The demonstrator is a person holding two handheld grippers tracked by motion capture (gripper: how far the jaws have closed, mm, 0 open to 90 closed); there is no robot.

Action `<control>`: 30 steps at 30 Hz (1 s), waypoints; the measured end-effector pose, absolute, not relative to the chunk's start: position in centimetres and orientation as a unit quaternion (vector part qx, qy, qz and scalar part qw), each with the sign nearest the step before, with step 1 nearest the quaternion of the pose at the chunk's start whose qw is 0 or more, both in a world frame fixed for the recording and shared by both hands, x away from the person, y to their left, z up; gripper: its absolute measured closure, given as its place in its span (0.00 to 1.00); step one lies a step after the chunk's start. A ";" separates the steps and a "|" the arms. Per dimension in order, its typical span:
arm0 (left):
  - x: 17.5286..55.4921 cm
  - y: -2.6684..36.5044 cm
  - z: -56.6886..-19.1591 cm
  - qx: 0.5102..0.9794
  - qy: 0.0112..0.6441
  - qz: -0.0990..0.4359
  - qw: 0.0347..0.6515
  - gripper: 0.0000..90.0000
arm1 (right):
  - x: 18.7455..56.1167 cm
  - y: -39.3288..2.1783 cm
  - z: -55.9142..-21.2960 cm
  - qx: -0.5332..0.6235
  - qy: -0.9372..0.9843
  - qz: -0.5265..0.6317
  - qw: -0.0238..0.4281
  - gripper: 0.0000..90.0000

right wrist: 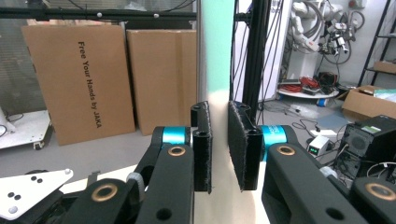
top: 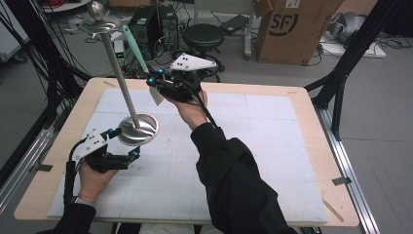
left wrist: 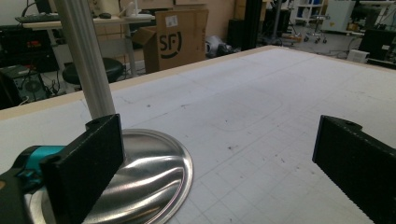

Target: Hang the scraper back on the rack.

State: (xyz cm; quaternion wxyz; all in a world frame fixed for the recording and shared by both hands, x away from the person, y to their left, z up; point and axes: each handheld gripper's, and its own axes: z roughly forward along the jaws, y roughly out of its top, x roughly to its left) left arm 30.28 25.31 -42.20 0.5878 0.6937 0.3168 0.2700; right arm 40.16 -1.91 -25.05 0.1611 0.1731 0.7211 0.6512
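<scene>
Right gripper (top: 155,82): jaws clamped on a spatula (top: 138,52) with a mint-green handle, held raised behind the stand's pole (top: 118,73).
Left gripper (top: 127,146): jaws spread wide, nothing gripped; one jaw is seen at the steel stand's round base (left wrist: 149,172).
Stand: set upright on the white mat (top: 243,146).

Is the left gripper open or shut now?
Open. The left gripper has its jaws standing wide apart, one beside the metal stand's base, with nothing clamped between them.

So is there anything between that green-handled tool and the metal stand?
Nothing visible. The right gripper holds the tool by its handle, in the air beside the stand's pole. The left gripper, jaws open, sits at the stand's base.
</scene>
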 end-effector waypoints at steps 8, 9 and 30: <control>30.2 25.3 -42.2 0.694 0.315 0.272 0.587 0.03 | 40.2 -1.4 -25.4 0.174 0.725 0.646 0.163 0.89; 30.2 25.3 -42.2 0.695 0.315 0.272 0.586 0.03 | 40.2 -1.4 -25.5 0.175 0.725 0.645 0.165 0.89; 30.1 25.6 -42.2 0.694 0.318 0.274 0.585 0.03 | 40.9 0.2 -26.4 0.174 0.730 0.640 0.166 0.80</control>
